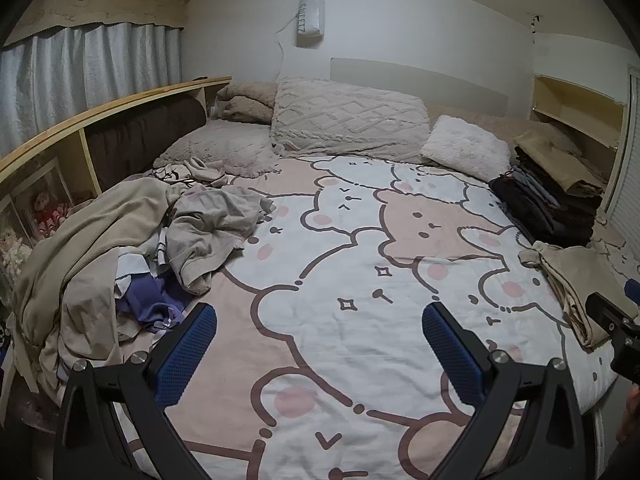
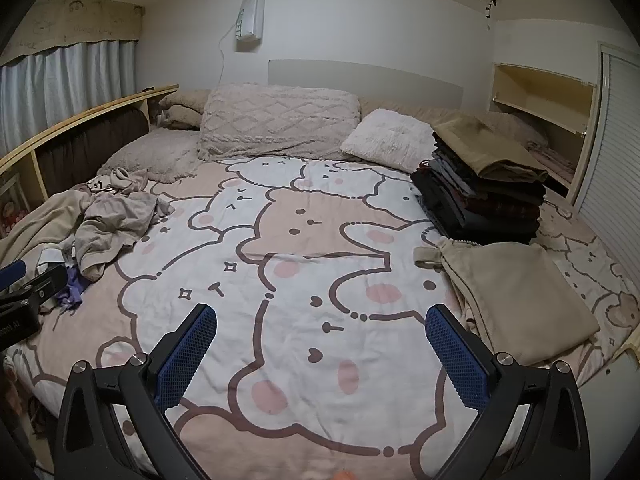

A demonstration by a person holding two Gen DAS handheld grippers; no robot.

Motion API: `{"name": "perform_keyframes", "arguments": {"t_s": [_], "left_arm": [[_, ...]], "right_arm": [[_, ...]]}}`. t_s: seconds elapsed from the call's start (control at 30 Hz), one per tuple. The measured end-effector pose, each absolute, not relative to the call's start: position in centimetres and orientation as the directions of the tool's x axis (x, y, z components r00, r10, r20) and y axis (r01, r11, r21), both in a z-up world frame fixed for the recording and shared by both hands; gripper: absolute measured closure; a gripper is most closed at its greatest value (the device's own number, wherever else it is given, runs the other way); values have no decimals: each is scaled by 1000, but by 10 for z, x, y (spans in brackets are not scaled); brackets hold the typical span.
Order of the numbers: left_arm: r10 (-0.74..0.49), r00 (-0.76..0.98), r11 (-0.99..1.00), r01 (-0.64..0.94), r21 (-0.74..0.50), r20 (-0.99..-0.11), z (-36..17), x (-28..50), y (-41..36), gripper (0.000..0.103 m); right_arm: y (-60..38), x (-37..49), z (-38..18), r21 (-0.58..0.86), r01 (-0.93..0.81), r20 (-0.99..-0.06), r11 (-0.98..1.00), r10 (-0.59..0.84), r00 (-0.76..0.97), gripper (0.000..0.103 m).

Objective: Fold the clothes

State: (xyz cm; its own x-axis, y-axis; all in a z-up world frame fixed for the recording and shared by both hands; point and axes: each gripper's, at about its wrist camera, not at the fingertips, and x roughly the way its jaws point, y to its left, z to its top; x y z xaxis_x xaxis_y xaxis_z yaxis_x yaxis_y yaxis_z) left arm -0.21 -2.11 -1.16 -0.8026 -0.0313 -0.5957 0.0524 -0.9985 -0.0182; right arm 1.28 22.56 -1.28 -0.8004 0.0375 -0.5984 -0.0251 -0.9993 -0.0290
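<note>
A pile of unfolded clothes (image 1: 120, 248), beige, grey and purple, lies on the left of the bed; it also shows in the right wrist view (image 2: 108, 228). A folded beige garment (image 2: 516, 300) lies at the bed's right edge, also in the left wrist view (image 1: 576, 280). A stack of folded dark clothes (image 2: 484, 196) stands behind it, topped by an olive piece; it shows in the left wrist view too (image 1: 552, 196). My left gripper (image 1: 320, 344) is open and empty above the bedspread. My right gripper (image 2: 320, 344) is open and empty above the bedspread, left of the folded beige garment.
The bed carries a bear-pattern bedspread (image 2: 304, 240). Pillows (image 2: 280, 120) line the headboard. A wooden shelf unit (image 1: 100, 120) runs along the left under curtains. An open cupboard (image 2: 540, 112) and a louvred door stand at the right.
</note>
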Motion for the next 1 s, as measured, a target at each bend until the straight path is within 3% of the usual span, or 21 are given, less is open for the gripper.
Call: {"name": "perform_keyframes", "arguments": {"t_s": [0.6,1.0], "left_arm": [[-62,-767,-990,129,-59,-639,-44,0,-56,0],[-190,-718,-967,254,2,-670,-72,14,-98,0]], "right_arm": [[215,7,-27,-27,-7,-636,-1000,22,-772,0],[205,0,-37,-26,6,-665,-1000,13,-747,0]]}}
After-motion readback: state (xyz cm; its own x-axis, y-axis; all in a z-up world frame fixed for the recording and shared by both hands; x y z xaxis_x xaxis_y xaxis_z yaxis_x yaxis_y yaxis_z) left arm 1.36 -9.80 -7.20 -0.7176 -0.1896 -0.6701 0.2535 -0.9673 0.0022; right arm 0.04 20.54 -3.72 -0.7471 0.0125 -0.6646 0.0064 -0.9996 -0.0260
